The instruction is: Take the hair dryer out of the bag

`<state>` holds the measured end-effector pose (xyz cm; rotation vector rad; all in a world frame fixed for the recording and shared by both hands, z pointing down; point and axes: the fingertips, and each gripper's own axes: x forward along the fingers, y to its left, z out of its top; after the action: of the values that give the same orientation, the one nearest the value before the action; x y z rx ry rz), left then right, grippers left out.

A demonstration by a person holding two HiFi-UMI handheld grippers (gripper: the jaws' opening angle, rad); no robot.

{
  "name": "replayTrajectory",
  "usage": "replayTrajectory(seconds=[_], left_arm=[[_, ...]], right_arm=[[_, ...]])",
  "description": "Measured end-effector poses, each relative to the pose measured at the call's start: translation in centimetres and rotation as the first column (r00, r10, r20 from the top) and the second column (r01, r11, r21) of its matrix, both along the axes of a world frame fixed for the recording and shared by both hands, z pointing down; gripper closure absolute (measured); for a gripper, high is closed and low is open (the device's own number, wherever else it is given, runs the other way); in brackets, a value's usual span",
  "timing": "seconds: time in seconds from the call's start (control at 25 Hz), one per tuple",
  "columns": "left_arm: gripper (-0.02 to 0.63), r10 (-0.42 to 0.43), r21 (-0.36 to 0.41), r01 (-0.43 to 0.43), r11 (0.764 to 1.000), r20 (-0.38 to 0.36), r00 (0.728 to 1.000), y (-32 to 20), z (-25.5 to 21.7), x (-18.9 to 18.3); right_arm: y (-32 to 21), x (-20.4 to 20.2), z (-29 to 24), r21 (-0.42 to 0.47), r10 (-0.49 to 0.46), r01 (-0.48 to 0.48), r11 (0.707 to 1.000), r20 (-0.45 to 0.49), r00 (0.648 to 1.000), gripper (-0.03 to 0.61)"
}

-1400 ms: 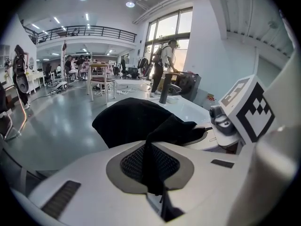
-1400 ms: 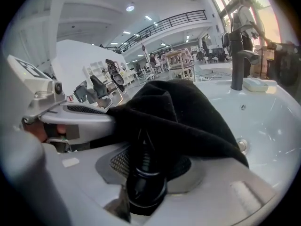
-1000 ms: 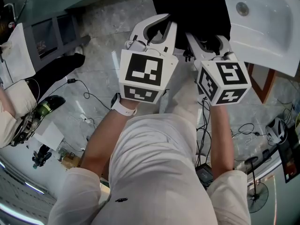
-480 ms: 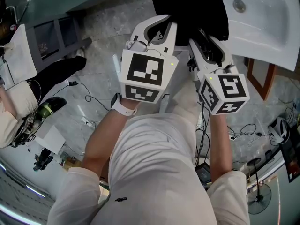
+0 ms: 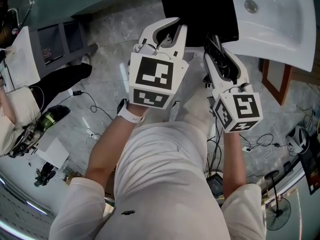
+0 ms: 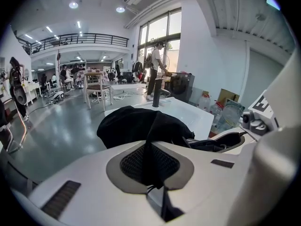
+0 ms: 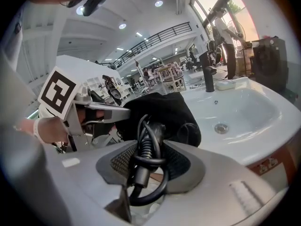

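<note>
The black bag (image 5: 197, 6) lies on the edge of a white sink (image 5: 272, 21). My left gripper (image 5: 169, 33) is shut on a fold of the bag's fabric (image 6: 149, 140), and the bag (image 6: 134, 124) bulges beyond its jaws. My right gripper (image 5: 222, 54) is shut on the hair dryer's coiled black cord (image 7: 143, 149), drawn a little clear of the bag (image 7: 164, 109). A round black part (image 7: 190, 133) shows at the bag's mouth. The dryer's body is hidden. The left gripper (image 7: 117, 112) shows beside the bag in the right gripper view.
The white sink basin (image 7: 235, 109) with its drain and a dark tap (image 7: 207, 72) lies right of the bag. Below me are a grey floor with loose cables (image 5: 92, 104), a seated person's legs (image 5: 55, 81) at left and a small fan (image 5: 275, 209).
My right gripper has pulled back from the bag toward me with the cord in its jaws. The left gripper has stayed put, pinching the bag.
</note>
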<state>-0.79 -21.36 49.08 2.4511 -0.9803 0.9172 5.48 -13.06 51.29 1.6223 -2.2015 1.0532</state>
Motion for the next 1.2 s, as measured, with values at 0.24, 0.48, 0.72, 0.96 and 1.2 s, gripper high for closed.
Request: replayTrajectory(seconds=[0.24,0.48,0.72,0.96,1.2], left_arm=[[0.594,0.024,0.014,-0.024,1.000,0.013,1.000,0.3,-0.3,-0.1],[0.594,0.044,0.021,-0.045,0.999,0.022,0.999,0.6,-0.3,-0.1],[0.594,0.061,0.014,-0.061,0.998,0.024,0.998,0.9,-0.3,-0.3],[0.594,0.081,0.003,-0.081,0.997,0.028,0.996,1.1,-0.1,0.0],[0.594,0.094,-0.002,-0.094,0.996,0.030,0.995,1.1,0.1,0.4]], right_arm=[[2.3,0.3,-0.4,-0.003,0.000,0.000,1.000,-0.004,1.000,0.407],[4.4,0.7,-0.8,-0.005,-0.014,0.014,1.000,0.019,1.000,0.408],[6.1,0.7,-1.8,-0.004,-0.038,0.038,0.999,0.043,0.998,0.409],[7.2,0.8,-2.8,-0.006,-0.050,0.051,0.999,0.078,0.996,0.410],[8.7,0.7,-3.8,-0.002,-0.072,0.073,0.997,0.102,0.992,0.410]])
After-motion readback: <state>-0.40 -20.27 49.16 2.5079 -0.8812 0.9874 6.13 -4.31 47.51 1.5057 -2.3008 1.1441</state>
